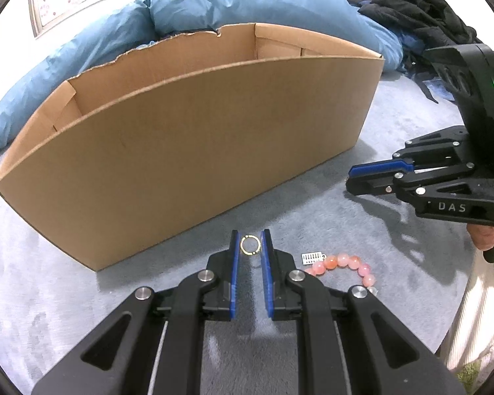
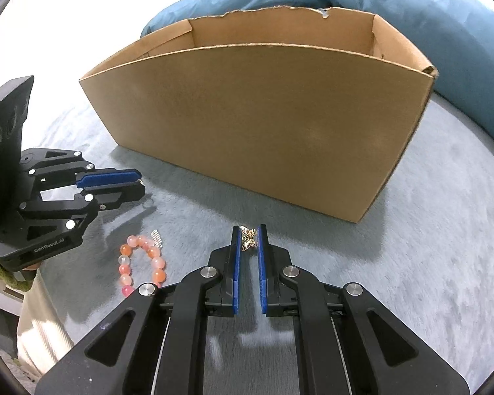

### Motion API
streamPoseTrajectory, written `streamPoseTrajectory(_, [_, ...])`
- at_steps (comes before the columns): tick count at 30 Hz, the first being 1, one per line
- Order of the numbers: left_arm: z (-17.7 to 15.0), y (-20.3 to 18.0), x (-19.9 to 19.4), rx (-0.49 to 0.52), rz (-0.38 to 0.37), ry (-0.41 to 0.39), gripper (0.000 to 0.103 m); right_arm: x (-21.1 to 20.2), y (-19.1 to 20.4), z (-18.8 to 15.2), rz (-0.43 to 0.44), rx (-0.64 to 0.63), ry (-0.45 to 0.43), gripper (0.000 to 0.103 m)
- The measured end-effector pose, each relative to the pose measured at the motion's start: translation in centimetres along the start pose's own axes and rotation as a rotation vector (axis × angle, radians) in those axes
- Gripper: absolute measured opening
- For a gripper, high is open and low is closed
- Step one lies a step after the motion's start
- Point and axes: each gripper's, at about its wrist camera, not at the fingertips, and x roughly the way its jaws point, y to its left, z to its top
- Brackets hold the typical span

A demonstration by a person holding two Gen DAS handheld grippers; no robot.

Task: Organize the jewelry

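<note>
Covering the bed, grey plush blanket (image 1: 395, 263); blue duvet (image 1: 247, 3) behind.

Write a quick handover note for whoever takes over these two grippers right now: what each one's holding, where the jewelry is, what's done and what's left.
Left gripper: jaws closed on a small gold ring, held in front of the cardboard box.
Right gripper: jaws closed on a gold butterfly charm, also short of the box.
Pink bead bracelet with its small tag lies on the grey surface between the grippers.
Done: both pieces picked up.
Left: probably box both, then the bracelet. Box contents not visible.
</note>
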Motion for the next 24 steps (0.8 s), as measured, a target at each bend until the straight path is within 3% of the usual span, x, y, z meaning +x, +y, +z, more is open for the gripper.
streamPoseTrajectory(24, [0.7, -1.2, -4.2, 0.044, 0.066, -0.059, 0.011, -5.3, 0.8, -0.2, -0.019, -0.026, -0.076, 0.007])
